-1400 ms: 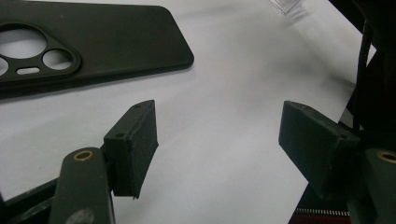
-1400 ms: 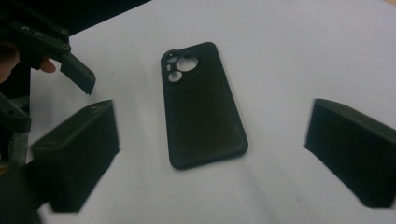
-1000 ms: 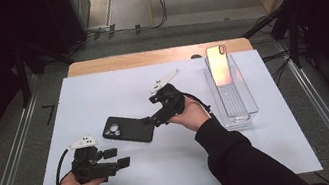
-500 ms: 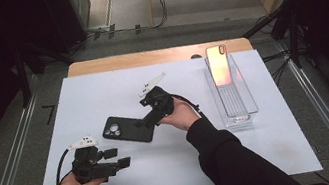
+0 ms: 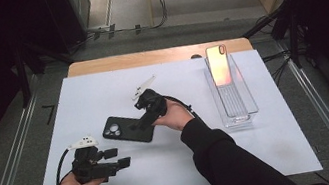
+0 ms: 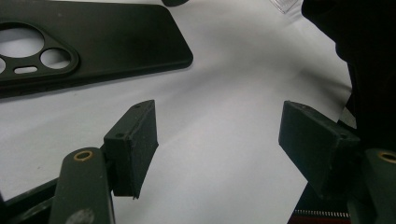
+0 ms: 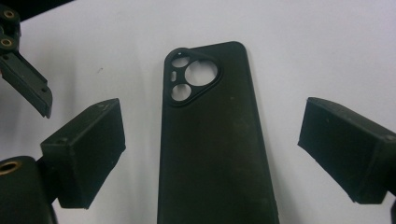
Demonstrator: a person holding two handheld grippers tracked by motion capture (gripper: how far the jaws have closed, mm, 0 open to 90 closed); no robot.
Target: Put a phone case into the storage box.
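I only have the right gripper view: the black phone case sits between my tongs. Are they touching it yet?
Observer: No. The right tongs stand open over the black phone case, with a gap on either side.
Operator: Where is the other hand?
Observer: The left tongs rest open near the table's front edge, apart from the case.
Operator: Anything else on the table?
Observer: A clear tray at the right holds a phone leaning upright at its far end.
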